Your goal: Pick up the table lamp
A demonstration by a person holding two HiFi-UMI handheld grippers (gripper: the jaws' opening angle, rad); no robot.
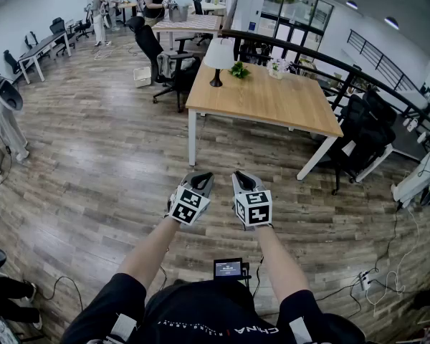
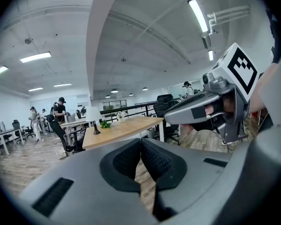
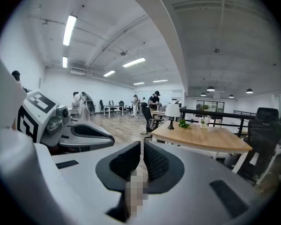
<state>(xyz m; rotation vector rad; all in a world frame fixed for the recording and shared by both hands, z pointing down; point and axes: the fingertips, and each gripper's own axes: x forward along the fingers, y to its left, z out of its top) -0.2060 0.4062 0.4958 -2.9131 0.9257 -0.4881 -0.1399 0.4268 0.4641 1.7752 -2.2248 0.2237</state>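
Nothing is done yet: the left claw and right claw, both closed and empty, are well apart from the table lamp on the far table.

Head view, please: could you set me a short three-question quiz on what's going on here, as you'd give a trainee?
1. True or false: the lamp is gripped by the left claw.
2. What sits next to the lamp on the wooden table? A) a small green plant B) a laptop C) a kettle
3. Fill in: both the right claw and the left one have their jaws ____.
Key: 1 false, it stands on the table; 2 A; 3 shut, nothing between them.
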